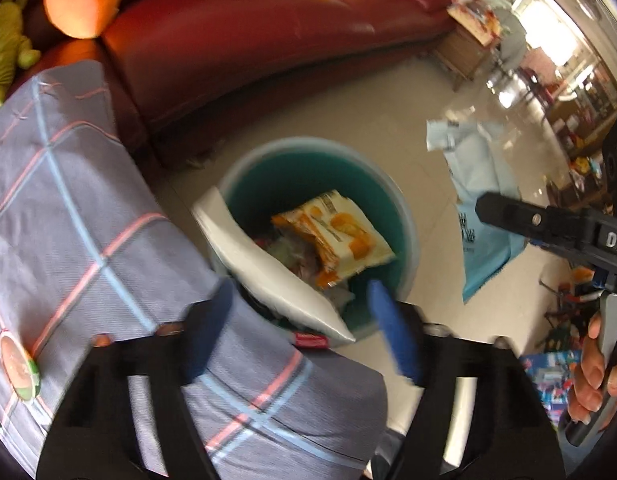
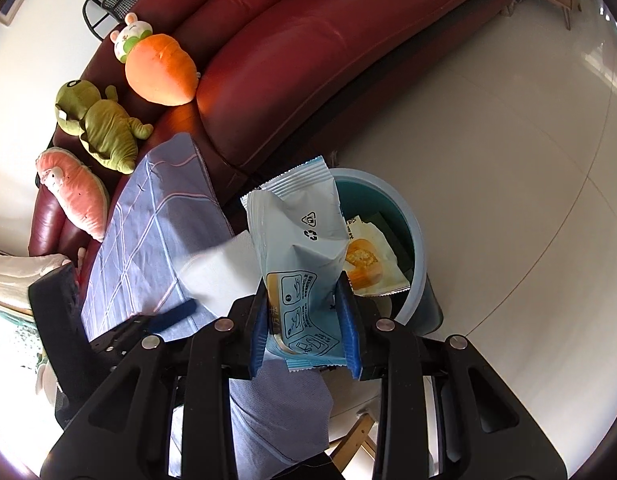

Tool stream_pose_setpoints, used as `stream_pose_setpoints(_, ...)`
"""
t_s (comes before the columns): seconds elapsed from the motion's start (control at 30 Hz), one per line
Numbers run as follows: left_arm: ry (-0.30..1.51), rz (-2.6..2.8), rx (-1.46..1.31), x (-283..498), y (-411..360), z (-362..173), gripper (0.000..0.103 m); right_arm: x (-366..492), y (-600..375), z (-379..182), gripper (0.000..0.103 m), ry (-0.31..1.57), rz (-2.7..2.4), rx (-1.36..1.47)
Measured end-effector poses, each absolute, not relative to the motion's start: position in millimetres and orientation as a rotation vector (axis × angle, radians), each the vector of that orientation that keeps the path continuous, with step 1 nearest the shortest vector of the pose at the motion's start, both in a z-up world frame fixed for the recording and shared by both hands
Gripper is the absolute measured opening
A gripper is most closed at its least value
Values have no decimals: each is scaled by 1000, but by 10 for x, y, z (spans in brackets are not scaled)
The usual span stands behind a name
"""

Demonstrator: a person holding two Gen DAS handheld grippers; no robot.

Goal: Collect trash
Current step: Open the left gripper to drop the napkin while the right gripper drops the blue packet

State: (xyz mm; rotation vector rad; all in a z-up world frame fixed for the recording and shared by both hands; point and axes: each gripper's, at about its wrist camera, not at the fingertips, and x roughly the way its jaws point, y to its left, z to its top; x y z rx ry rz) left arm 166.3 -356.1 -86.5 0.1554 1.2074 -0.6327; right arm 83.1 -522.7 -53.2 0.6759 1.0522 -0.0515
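Observation:
A round teal trash bin (image 1: pixel 404 216) stands on the floor by the sofa; it also shows in the right wrist view (image 2: pixel 412 232). Inside lie an orange-and-white snack wrapper (image 1: pixel 340 236) and other scraps. A white paper sheet (image 1: pixel 264 272) leans over its near rim. My left gripper (image 1: pixel 298 312) is open and empty just above the bin's near edge. My right gripper (image 2: pixel 304 304) is shut on a pale blue wrapper (image 2: pixel 300 232) and holds it upright beside the bin. That wrapper (image 1: pixel 480 184) hangs at the right in the left wrist view.
A checked blue-grey cloth (image 1: pixel 68 216) covers a surface left of the bin. A dark red leather sofa (image 2: pixel 308 48) holds an orange carrot plush (image 2: pixel 160 72), a green plush (image 2: pixel 100 124) and a pink plush (image 2: pixel 76 192). Pale tiled floor (image 2: pixel 508 160) spreads right.

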Motion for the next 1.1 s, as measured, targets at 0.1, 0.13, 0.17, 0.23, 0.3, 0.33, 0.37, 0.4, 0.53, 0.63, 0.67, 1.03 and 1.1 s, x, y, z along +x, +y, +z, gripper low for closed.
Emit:
stream_pose_setpoints(0.1,1203,-632,136,1671,-3480,-839,84,855,-5216,-549,30,1058,-51,675)
stream_pose_setpoints(0.13,1201,-623,128,1675,-3443,-834,84,862,-5206,-550,30,1058,-49,674)
stream_pose_setpoints(0.17,1200,-618,123,1674,-3412,-828,86,869,-5200,-550,30,1059,-48,671)
stream_pose_setpoints(0.23,1202,-611,112,1671,-3340,-824,87,885,-5182,-557,30,1062,-45,667)
stream_pose_setpoints(0.3,1204,-608,98,1662,-3259,-814,87,911,-5164,-575,30,1068,-42,664)
stream_pose_setpoints(0.33,1203,-607,92,1655,-3229,-789,87,931,-5147,-588,30,1074,-40,661)
stream_pose_setpoints(0.37,1199,-606,84,1651,-3185,-771,87,952,-5128,-599,30,1079,-36,659)
stream_pose_setpoints(0.4,1195,-604,79,1650,-3151,-750,87,972,-5105,-610,30,1083,-31,657)
stream_pose_setpoints(0.53,1169,-579,43,1652,-2912,-652,91,1094,-4951,-675,32,1111,1,648)
stream_pose_setpoints(0.63,1150,-552,17,1674,-2710,-592,92,1182,-4810,-738,38,1134,20,631)
stream_pose_setpoints(0.67,1147,-546,6,1681,-2648,-581,92,1208,-4761,-760,49,1141,25,627)
stream_pose_setpoints(1.03,1180,-521,-62,1639,-2254,-665,92,1231,-4558,-738,75,1163,-41,560)
stream_pose_setpoints(1.1,1187,-528,-68,1598,-2214,-691,92,1195,-4558,-714,75,1164,-60,545)
